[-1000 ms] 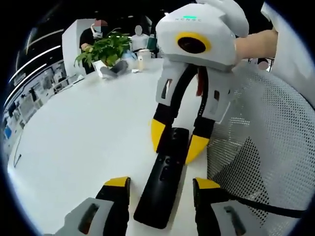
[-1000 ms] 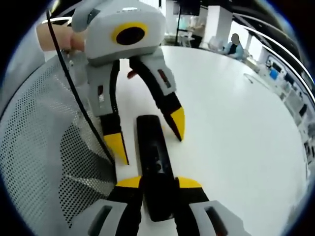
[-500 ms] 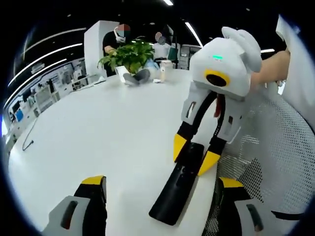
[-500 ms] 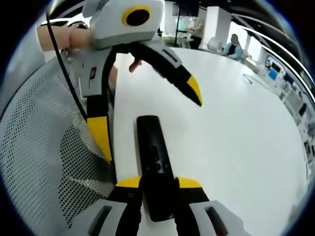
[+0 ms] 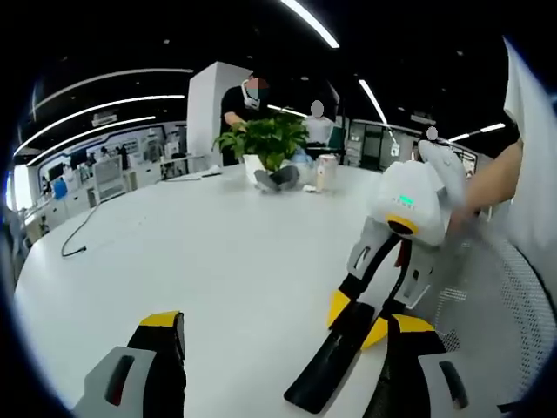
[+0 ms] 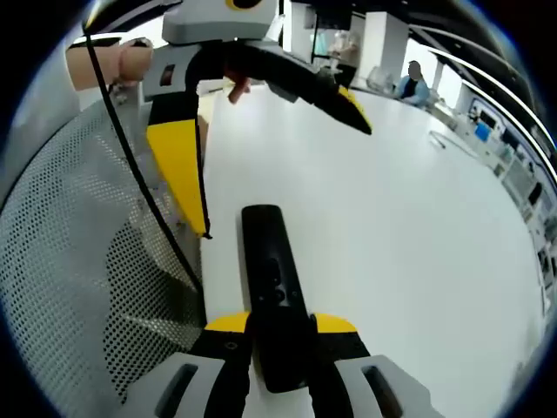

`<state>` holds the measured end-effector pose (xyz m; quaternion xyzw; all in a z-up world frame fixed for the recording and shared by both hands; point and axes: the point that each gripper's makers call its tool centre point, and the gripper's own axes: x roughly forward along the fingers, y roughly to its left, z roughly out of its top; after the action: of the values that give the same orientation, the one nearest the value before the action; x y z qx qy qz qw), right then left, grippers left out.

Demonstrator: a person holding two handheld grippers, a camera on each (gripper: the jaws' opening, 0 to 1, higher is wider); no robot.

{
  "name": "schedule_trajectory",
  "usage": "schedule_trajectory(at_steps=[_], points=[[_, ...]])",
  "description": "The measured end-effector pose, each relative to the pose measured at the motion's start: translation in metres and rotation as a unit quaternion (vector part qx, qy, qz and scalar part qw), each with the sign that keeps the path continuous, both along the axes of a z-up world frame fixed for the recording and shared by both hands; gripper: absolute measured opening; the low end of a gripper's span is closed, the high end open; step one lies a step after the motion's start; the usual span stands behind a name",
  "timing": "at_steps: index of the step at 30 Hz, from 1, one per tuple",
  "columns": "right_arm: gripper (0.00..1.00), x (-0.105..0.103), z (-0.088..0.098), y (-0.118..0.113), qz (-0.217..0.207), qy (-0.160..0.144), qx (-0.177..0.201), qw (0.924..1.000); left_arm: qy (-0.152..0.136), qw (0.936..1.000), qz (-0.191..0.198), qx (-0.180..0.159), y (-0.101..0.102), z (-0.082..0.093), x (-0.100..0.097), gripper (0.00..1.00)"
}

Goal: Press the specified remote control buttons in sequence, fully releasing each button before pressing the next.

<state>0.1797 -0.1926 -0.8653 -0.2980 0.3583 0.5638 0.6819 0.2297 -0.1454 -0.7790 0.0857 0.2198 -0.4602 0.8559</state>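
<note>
Item: black remote control [image 6: 271, 287], long and slim, lying flat on the white table [image 6: 418, 244]; in the right gripper view it runs from the lower centre of the frame up to mid-frame, buttons facing up, its near end pinched between the yellow-tipped jaws of the right tongs [image 6: 280, 324], which are clamped on it. In the left gripper view the same remote control [image 5: 335, 357] lies at the lower right, slanting up to the right, its far end held by the right tongs [image 5: 359, 318], white-bodied with a green light on the housing. Left tongs [image 5: 287, 335]: jaws spread wide apart at the bottom of the left gripper view, holding nothing, clear of the remote; seen in the right gripper view at the upper left as the left tongs [image 6: 278, 139], raised above the table with one yellow tip low at the left and the other high toward the upper centre. A hand [image 6: 109, 63] grips that tool at the upper left, with a black cable [image 6: 139, 183] trailing down. White mesh chair back [image 6: 78, 287] at the left of the right gripper view. Background, left gripper view: potted plant [image 5: 271, 139] at upper centre on the table, a cup [image 5: 327, 172] just beside it, a dark cord [image 5: 83, 239] at the left edge of the table.
</note>
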Motion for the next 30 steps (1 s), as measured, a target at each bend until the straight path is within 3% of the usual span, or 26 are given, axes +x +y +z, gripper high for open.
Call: schedule_trajectory(at_steps=[13,20,30], points=[[0.22,0.000,0.000,0.000,-0.002,0.000,0.002,1.0000,-0.002,0.9981,0.052,-0.032,0.022,0.019,0.004,1.00],[0.22,0.000,0.000,0.001,-0.002,0.001,0.001,1.0000,-0.007,0.9921,0.100,-0.075,0.039,0.034,0.013,1.00],[0.22,0.001,-0.001,0.001,-0.002,0.001,0.000,1.0000,-0.041,0.9891,0.133,-0.048,0.064,0.037,0.015,1.00]])
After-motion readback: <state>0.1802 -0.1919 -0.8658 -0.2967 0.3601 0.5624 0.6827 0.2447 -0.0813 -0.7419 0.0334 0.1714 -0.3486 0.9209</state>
